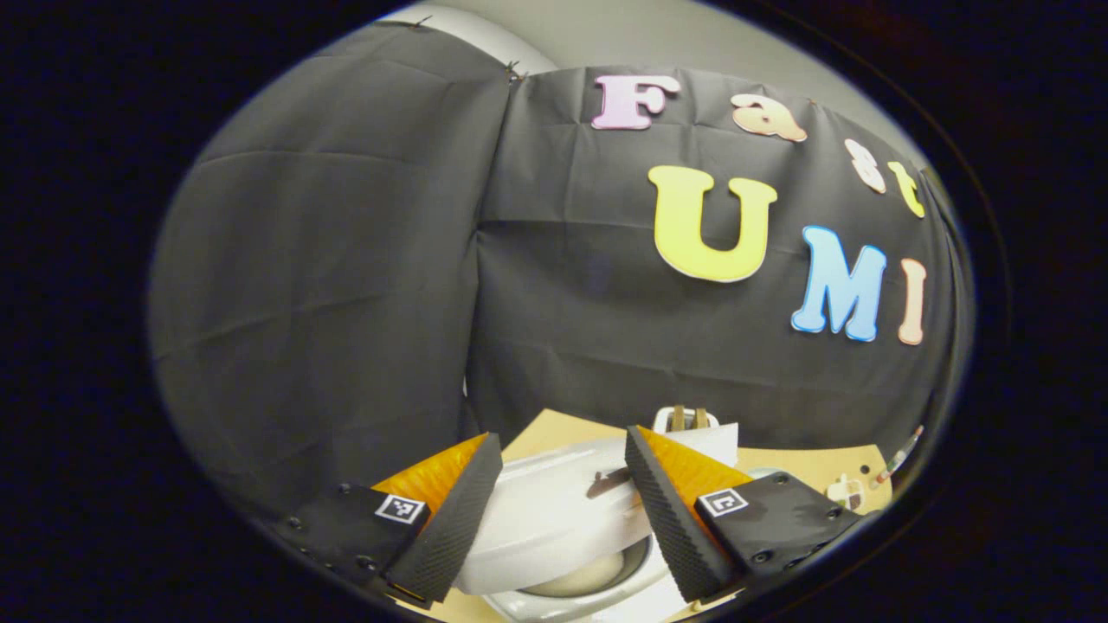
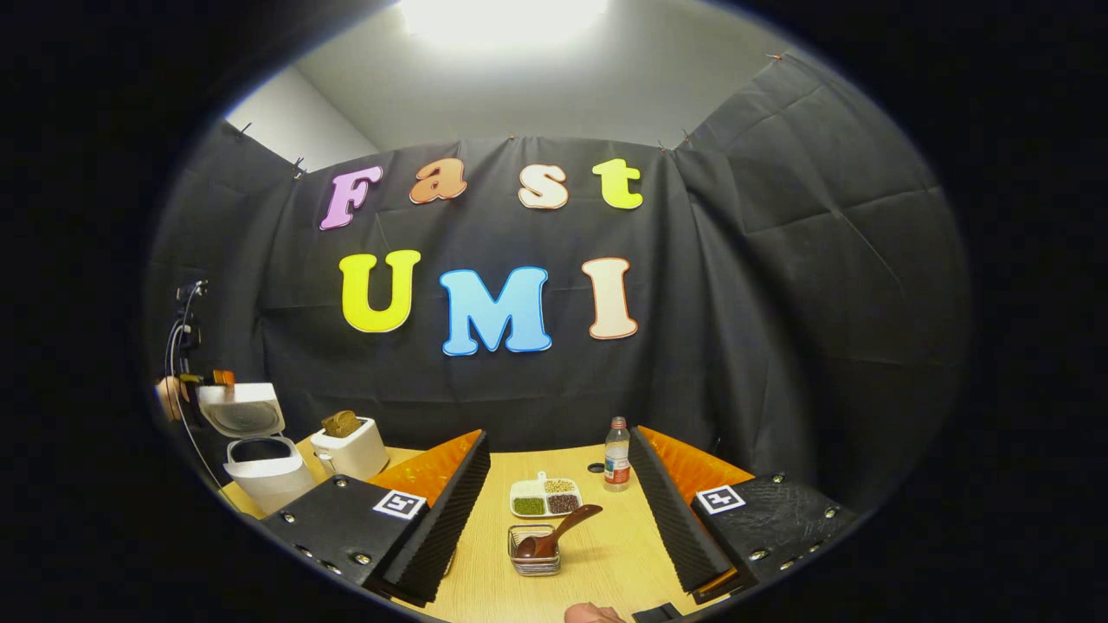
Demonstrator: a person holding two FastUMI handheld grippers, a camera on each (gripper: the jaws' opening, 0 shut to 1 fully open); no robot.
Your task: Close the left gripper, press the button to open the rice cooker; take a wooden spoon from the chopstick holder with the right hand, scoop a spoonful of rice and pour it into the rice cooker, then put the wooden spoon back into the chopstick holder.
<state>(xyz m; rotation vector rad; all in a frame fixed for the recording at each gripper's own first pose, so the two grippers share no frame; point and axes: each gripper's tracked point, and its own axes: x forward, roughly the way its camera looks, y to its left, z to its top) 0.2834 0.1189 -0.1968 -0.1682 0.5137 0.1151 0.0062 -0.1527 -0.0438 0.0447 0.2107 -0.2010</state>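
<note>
The left tongs (image 1: pixel 563 484) hang wide open just above the rice cooker (image 1: pixel 554 519), whose white lid stands raised between the two fingers, with the pale inner pot (image 1: pixel 580 575) showing below it. Behind the lid the top of a toaster (image 1: pixel 686 420) with bread slices peeks up, and a strip of the wooden bench (image 1: pixel 805 463) runs off to the right in front of the black cloth wall.

The right tongs (image 2: pixel 558 497) are also open and hold nothing, hovering over the bench (image 2: pixel 606 562). Between their fingers, on the bench, sits a small wire chopstick holder (image 2: pixel 534 554) with the wooden spoon (image 2: pixel 554 532) lying in it, bowl down and handle slanting up to the right. Just behind the holder is a white divided dish (image 2: pixel 544 497) of grains and beans, and beyond that a plastic bottle (image 2: pixel 616 456) stands upright. Far off to the left of this view the rice cooker (image 2: pixel 264 472) stands with its lid up, the toaster (image 2: pixel 351 450) just beside it, and a hand (image 2: pixel 169 396) near the lid.
</note>
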